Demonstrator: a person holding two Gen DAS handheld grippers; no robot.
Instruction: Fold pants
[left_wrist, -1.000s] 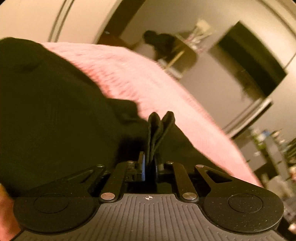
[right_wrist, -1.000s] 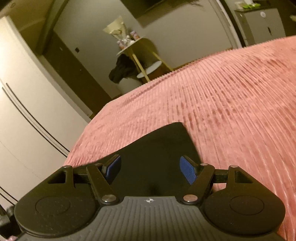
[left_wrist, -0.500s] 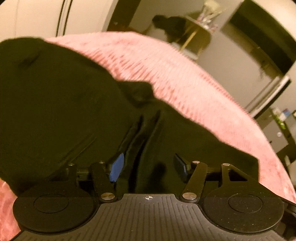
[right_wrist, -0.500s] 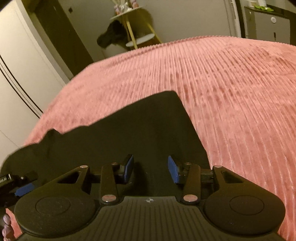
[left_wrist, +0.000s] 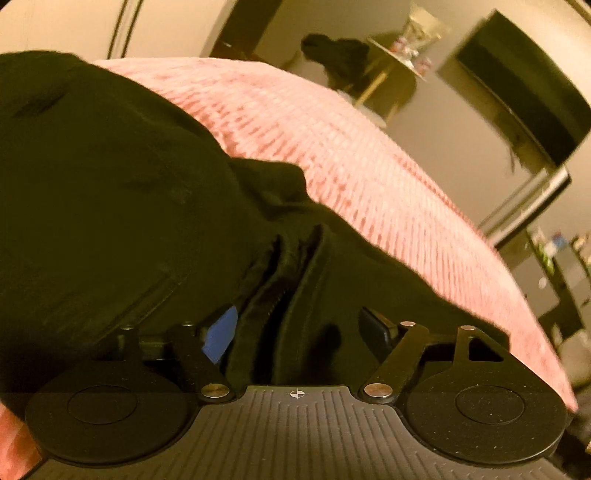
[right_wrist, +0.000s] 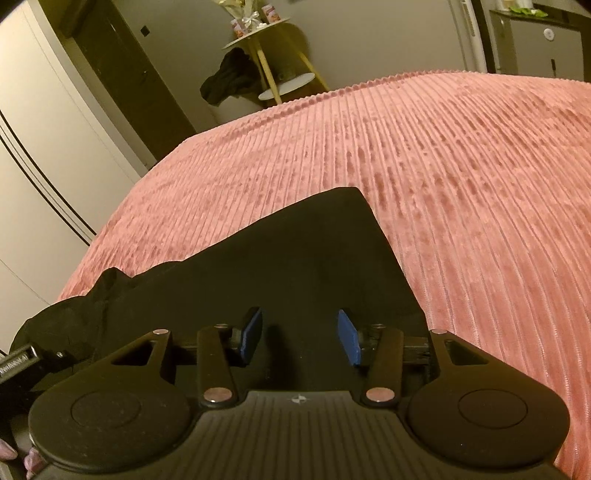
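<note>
Your left gripper (left_wrist: 299, 328) hangs released over the black pants (left_wrist: 110, 221), its jaws just opened wide and a ridge of bunched fabric standing loose between the pads, touching neither. Your right gripper (right_wrist: 299, 334), jaws apart after closing and then easing slightly open, grips nothing; the flat corner of the pants (right_wrist: 314, 258) spreads ahead of it and beneath it on the pink ribbed bed (right_wrist: 461, 166).
</note>
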